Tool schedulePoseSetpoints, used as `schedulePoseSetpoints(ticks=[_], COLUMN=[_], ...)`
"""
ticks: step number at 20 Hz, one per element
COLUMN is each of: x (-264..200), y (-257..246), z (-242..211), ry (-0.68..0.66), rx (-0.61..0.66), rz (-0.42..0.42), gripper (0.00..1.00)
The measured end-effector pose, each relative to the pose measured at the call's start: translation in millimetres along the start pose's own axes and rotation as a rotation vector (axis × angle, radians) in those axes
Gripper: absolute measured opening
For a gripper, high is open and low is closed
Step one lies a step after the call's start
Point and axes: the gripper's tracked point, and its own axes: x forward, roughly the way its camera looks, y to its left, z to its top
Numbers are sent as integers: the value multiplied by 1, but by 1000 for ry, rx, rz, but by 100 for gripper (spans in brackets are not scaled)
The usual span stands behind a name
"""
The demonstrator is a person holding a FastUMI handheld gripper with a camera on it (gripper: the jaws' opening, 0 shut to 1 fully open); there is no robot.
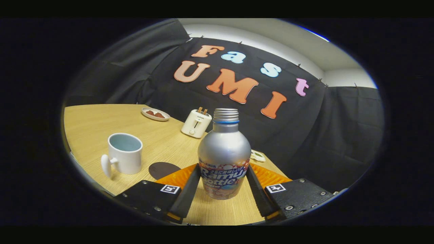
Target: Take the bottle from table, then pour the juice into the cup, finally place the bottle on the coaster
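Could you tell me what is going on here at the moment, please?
A person is holding tongs around a silver bottle on the table. The fingers flank its lower body; whether they press on it is unclear. The bottle stands upright, uncapped. A white cup and a dark coaster wait beside the fingers, unused.

coaster (163, 170) partly behind a finger; small object (257, 156) half behind bottle (223, 159)

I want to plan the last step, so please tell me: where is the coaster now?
In the gripper view, the dark round coaster lies flat on the table, just right of the white cup and left of the bottle, ahead of the left finger.
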Motion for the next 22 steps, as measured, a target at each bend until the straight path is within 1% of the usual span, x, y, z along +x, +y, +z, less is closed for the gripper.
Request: schedulePoseSetpoints(ticks=[6, 11, 15, 17, 22], x=[-1, 4, 8, 7, 9], y=[9, 24, 33, 33, 34], z=[17, 22, 15, 15, 21], ry=[-21, -42, -22, -22, -54], rx=[-181, -368, -446, -483, -639], rz=[-33, -31, -7, -8, -1], gripper=[78, 77, 77, 77, 77])
